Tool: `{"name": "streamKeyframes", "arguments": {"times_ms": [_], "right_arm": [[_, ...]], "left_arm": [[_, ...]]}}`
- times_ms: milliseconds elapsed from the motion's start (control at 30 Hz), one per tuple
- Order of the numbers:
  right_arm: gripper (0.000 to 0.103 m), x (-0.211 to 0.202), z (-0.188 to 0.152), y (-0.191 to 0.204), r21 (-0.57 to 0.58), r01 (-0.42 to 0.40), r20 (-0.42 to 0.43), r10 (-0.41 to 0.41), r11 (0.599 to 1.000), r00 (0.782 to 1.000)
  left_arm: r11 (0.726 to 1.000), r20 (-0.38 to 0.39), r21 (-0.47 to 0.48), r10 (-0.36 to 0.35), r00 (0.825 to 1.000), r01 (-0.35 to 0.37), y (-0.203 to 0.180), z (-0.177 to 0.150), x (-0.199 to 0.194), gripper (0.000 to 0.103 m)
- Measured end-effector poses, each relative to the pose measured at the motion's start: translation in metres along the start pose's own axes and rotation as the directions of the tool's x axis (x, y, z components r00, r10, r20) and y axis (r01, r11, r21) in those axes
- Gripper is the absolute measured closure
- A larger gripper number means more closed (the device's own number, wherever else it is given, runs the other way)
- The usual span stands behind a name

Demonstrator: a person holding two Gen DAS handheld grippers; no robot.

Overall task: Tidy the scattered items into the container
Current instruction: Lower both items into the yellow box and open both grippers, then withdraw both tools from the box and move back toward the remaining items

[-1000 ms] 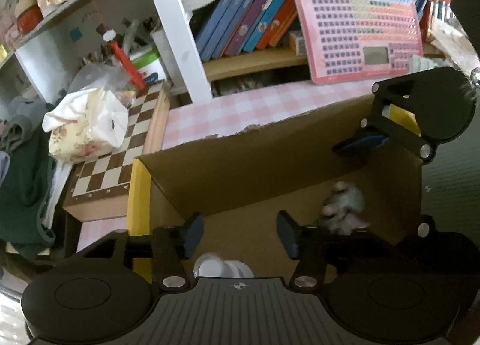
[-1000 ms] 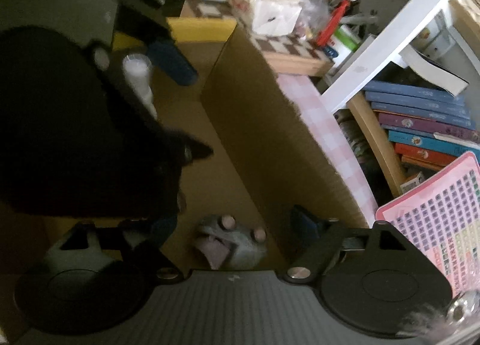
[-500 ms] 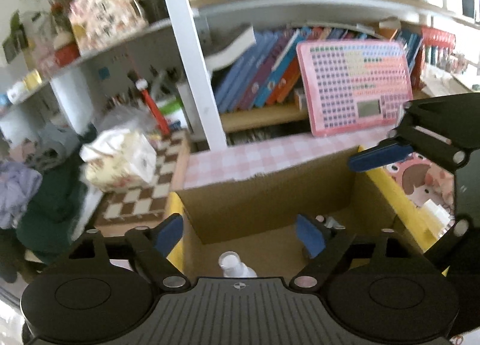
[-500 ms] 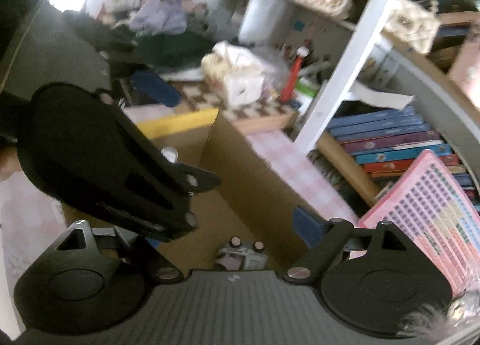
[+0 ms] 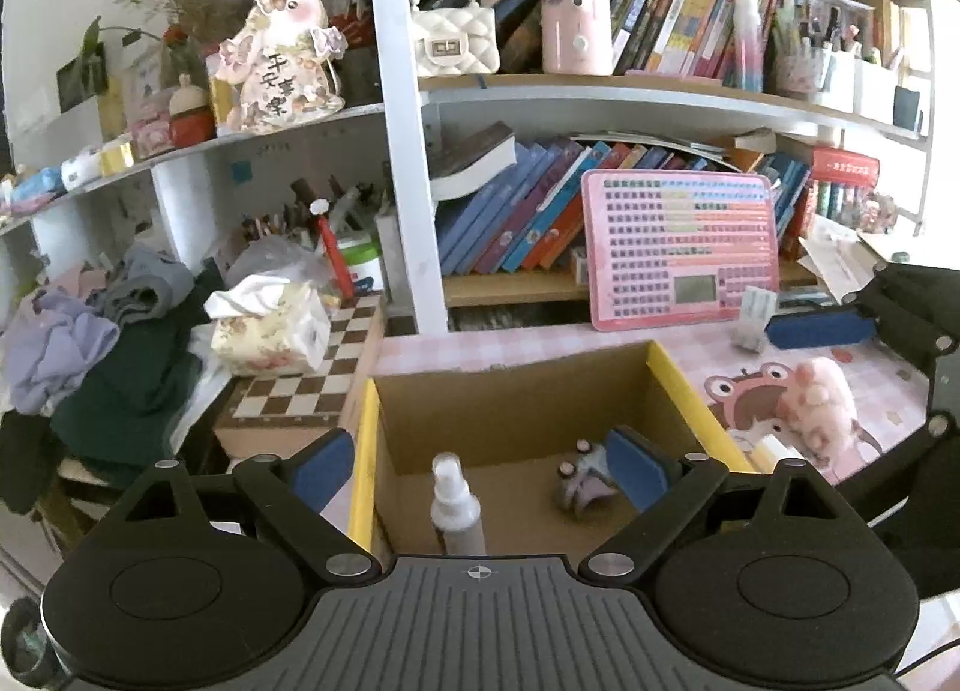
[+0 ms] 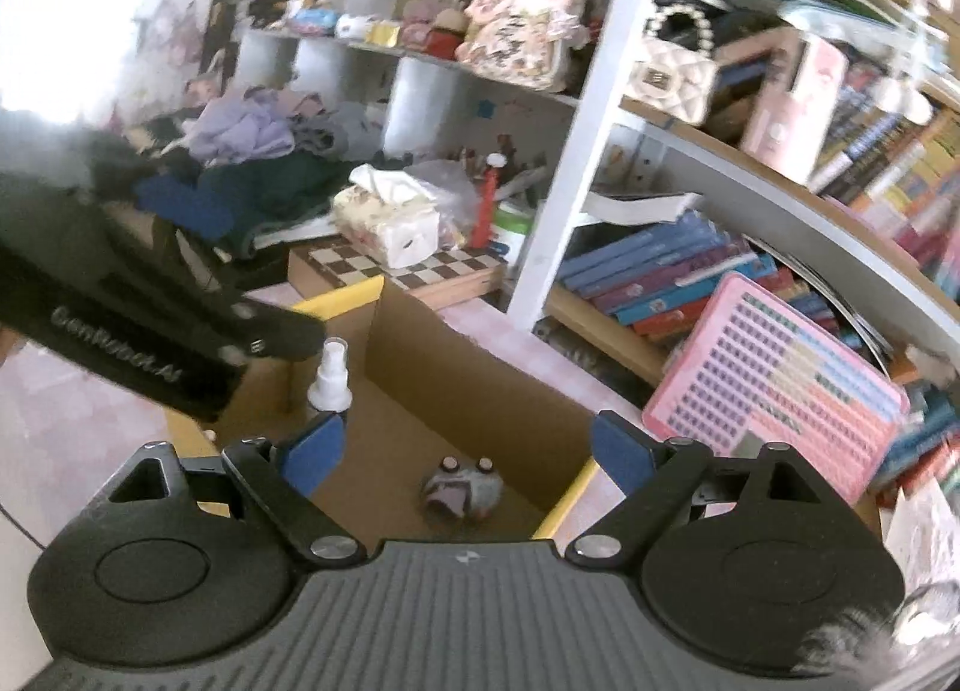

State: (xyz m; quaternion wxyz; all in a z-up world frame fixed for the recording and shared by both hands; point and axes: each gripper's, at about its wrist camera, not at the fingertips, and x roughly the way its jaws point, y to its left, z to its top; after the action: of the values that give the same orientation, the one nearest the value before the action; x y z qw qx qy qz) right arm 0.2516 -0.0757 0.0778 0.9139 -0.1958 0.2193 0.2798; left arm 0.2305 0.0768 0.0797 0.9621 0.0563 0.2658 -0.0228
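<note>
A cardboard box (image 5: pixel 510 409) with yellow rims stands on the pink checked table. Inside it a white spray bottle (image 5: pixel 456 505) stands upright, and a grey plush toy (image 5: pixel 576 481) lies on the floor of the box. My left gripper (image 5: pixel 480 463) hovers above the near edge of the box. Its jaws are opening and nothing is between the pads. The right wrist view shows the same box (image 6: pixel 468 385), bottle (image 6: pixel 333 376) and toy (image 6: pixel 459 490). My right gripper (image 6: pixel 468 457) hangs over them, its jaws opening on nothing. A pink plush (image 5: pixel 819 403) lies on the table right of the box.
A chessboard box (image 5: pixel 312 379) with a tissue pack (image 5: pixel 270 331) stands left of the container. A pink keyboard toy (image 5: pixel 684 247) leans on the bookshelf behind. A small white packet (image 5: pixel 753 319) lies on the table. Clothes (image 5: pixel 108 343) are piled at the far left.
Both grippers rose up out of the box and drew back. The left jaws spread wider. The spray bottle and the grey toy stayed in the box.
</note>
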Motion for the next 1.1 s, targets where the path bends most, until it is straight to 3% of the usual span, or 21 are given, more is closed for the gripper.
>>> {"name": "streamKeyframes", "arguments": {"times_ms": [267,633,867,1100], "right_arm": [[0.015,-0.047,-0.029,0.011,0.240,0.099,-0.027,-0.095,0.966,0.995],[0.016,-0.092,-0.084,0.047,0.332,0.231,-0.113,-0.205,0.915,0.972],[0.016,-0.111,-0.110,0.068,0.387,0.277,-0.162,-0.231,0.879,0.959],[0.024,-0.113,-0.125,0.079,0.455,0.273,-0.245,-0.175,0.848,0.953]], "left_arm": [[0.999,-0.023,-0.042,0.002,1.000,-0.003,-0.002,-0.030,-0.045,0.008],[0.994,-0.120,-0.113,-0.006,0.993,-0.008,-0.001,-0.092,-0.076,0.007],[0.989,-0.142,-0.147,0.005,0.990,-0.026,0.000,-0.119,-0.096,0.007],[0.995,-0.192,-0.104,-0.025,0.981,0.005,-0.010,-0.138,-0.103,0.007]]}}
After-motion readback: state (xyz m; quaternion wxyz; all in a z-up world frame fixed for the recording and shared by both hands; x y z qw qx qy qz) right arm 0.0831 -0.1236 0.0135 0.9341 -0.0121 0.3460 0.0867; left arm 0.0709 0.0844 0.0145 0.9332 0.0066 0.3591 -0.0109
